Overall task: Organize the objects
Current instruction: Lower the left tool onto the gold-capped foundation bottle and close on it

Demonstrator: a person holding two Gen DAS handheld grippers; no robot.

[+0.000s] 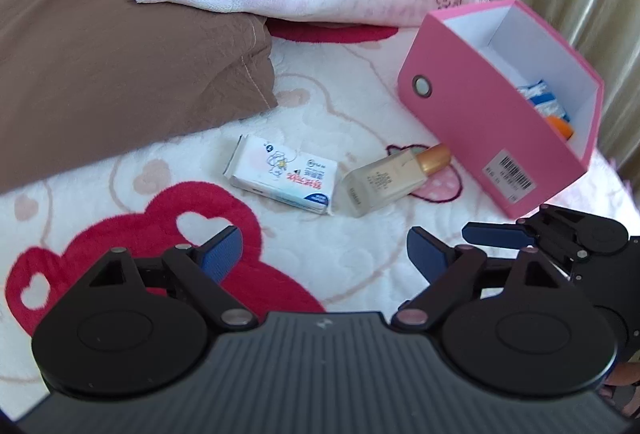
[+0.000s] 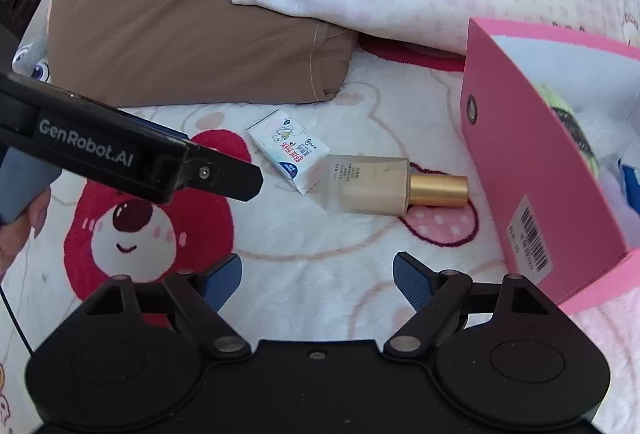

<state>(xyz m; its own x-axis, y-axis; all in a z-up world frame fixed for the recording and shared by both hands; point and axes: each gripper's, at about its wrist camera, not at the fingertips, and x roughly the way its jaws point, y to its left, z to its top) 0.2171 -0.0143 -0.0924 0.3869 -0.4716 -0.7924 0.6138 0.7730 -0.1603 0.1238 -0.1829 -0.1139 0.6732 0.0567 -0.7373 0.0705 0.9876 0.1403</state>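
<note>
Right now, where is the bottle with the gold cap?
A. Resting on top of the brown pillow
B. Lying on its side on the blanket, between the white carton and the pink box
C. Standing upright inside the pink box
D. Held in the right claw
B: the bottle lies flat on the blanket, its base by the white carton and its gold cap pointing toward the pink box; neither claw holds it.

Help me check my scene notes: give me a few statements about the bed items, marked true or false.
1. The bottle lies on its side. True.
2. The bottle's gold cap points away from the pink box. False: it points toward it.
3. The carton is inside the pink box. False: it lies on the blanket beside the bottle.
4. The pink box already holds items. True.
5. The right gripper holds the bottle. False: it is open and empty.
</note>
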